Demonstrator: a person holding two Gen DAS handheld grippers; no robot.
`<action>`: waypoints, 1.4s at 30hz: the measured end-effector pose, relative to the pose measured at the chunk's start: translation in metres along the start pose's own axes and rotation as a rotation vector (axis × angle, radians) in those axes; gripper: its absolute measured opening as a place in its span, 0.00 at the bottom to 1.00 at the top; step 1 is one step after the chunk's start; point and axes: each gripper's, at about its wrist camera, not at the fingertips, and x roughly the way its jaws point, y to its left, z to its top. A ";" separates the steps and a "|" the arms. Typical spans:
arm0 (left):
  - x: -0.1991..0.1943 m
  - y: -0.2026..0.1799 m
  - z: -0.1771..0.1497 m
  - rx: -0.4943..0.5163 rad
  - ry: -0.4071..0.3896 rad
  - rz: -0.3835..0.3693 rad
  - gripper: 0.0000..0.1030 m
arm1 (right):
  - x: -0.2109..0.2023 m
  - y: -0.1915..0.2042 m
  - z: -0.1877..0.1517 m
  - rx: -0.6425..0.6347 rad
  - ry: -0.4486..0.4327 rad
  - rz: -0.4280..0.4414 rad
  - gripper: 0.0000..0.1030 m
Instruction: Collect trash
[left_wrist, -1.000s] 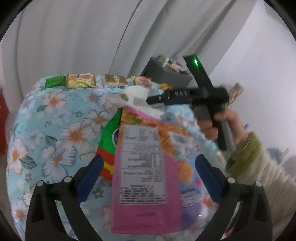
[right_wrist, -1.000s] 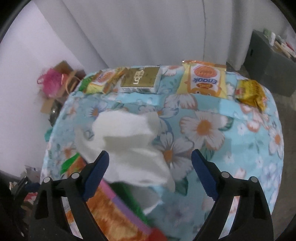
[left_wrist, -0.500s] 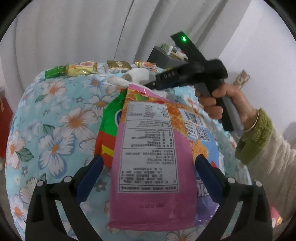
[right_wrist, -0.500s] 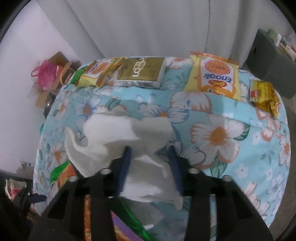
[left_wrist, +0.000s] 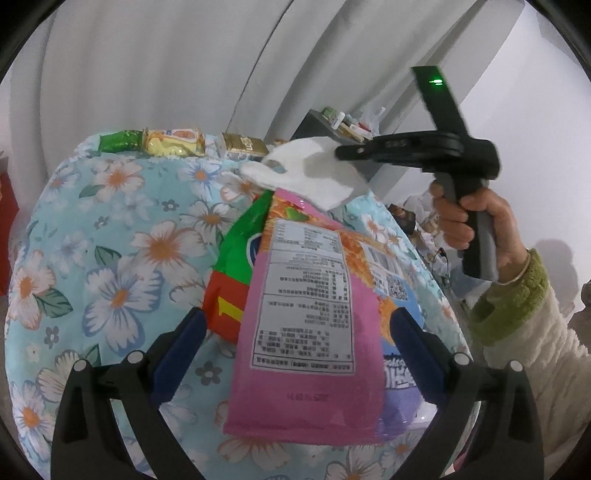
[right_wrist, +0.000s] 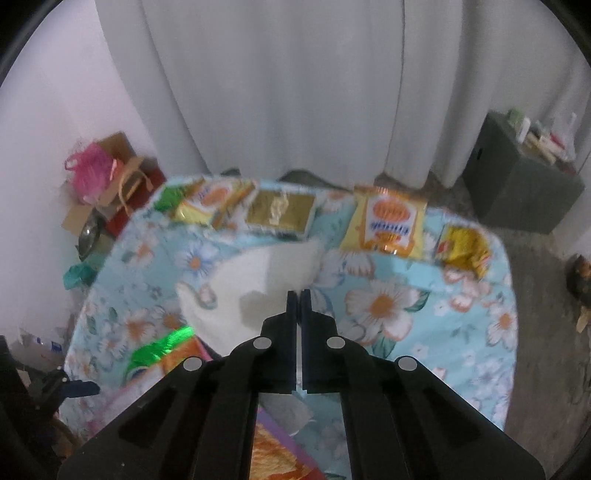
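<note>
My right gripper (right_wrist: 299, 295) is shut on a crumpled white tissue (right_wrist: 255, 280) and holds it lifted above the floral tablecloth (right_wrist: 461, 332). The tissue (left_wrist: 314, 173) and the right gripper (left_wrist: 341, 153) also show in the left wrist view. My left gripper (left_wrist: 295, 332) is open, its fingers either side of a pink and orange snack bag (left_wrist: 310, 306) that lies over a green and red wrapper (left_wrist: 236, 273); it does not grip them.
Snack packets line the table's far edge: a green one (right_wrist: 168, 197), a yellow one (right_wrist: 207, 203), a gold box (right_wrist: 280, 212), an orange-yellow bag (right_wrist: 388, 221), a yellow packet (right_wrist: 465, 247). A dark cabinet (right_wrist: 517, 184) stands at right. Clutter (right_wrist: 103, 177) lies on the floor at left.
My right gripper closed on the white tissue and lifted it off the table. My left gripper stayed open around the pink snack bag.
</note>
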 end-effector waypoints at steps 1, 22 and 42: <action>-0.002 0.001 0.000 -0.004 -0.006 0.002 0.94 | -0.006 0.000 0.002 0.000 -0.015 0.002 0.00; -0.029 0.039 0.004 -0.153 -0.076 0.015 0.80 | -0.087 0.026 0.006 -0.010 -0.200 0.048 0.00; -0.034 0.034 -0.025 -0.219 -0.024 -0.056 0.55 | -0.063 0.090 -0.042 -0.067 -0.056 0.221 0.00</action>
